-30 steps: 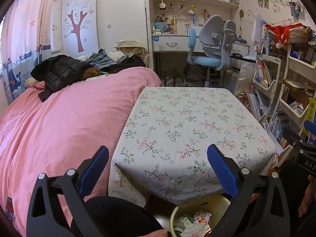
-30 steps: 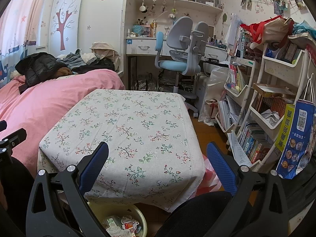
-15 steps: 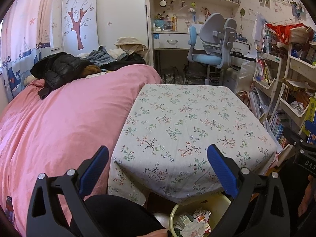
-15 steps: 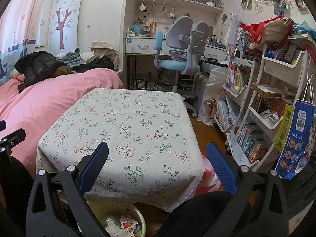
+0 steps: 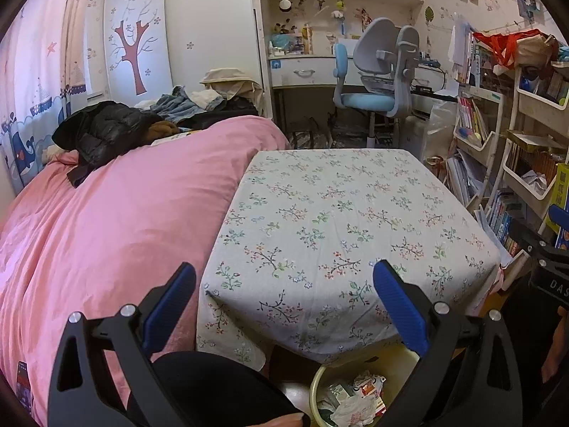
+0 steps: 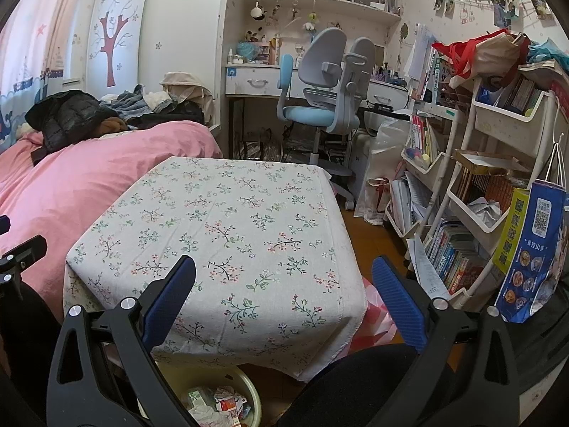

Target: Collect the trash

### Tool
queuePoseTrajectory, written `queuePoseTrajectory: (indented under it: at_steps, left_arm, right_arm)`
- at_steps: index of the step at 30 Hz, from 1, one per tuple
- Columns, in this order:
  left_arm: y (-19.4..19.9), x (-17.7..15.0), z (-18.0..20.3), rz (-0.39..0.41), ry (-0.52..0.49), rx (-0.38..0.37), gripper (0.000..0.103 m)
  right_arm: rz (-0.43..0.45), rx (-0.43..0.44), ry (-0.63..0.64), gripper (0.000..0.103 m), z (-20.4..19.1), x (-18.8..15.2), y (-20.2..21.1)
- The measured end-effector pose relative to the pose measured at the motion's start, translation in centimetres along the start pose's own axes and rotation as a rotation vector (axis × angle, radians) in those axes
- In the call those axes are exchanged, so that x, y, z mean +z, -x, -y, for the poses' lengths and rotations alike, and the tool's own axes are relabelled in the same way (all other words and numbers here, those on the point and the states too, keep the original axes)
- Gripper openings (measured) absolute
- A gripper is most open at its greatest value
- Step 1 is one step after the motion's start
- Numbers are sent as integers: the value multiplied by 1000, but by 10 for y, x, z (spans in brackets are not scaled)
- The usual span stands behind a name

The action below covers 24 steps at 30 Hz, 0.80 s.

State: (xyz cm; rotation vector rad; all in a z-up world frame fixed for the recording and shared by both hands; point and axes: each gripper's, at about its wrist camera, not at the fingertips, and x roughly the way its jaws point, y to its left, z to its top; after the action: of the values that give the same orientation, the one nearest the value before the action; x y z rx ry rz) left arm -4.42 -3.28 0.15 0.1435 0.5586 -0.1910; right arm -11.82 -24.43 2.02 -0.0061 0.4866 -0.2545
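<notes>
- We are holding the left gripper (image 5: 284, 291) with its blue-padded fingers (image 5: 398, 306) spread wide apart and nothing between them, hovering over the near edge of the table.
- We are holding the right gripper (image 6: 284, 291) the same way: fingers (image 6: 170, 299) apart, gripping nothing, above the table's near right corner.
- The table (image 5: 341, 213) is wearing a floral cloth (image 6: 227, 235) that is hanging down over its near edge.
- The trash (image 5: 355, 398), crumpled paper and wrappers, is lying inside a pale yellow bin (image 5: 316, 384) on the floor, just below the table's near edge; in the right wrist view the bin (image 6: 249, 388) is showing under the cloth's hem between our knees.
- A pink bed (image 5: 117, 220) is touching the table's left edge, with a black jacket (image 5: 103, 131) lying at its far end.
- A blue desk chair (image 6: 320, 106) is standing beyond the table's far edge, and a white shelf cart (image 6: 498, 185) of books is standing off the right edge.
</notes>
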Motion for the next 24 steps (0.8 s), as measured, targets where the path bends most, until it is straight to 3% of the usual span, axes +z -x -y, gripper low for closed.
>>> queuePoseTrajectory:
  at_steps: [24]
  left_arm:
    - [0,-2,1,3,-9,13,96]
  right_arm:
    - [-1,1,3,96,1,2,0]
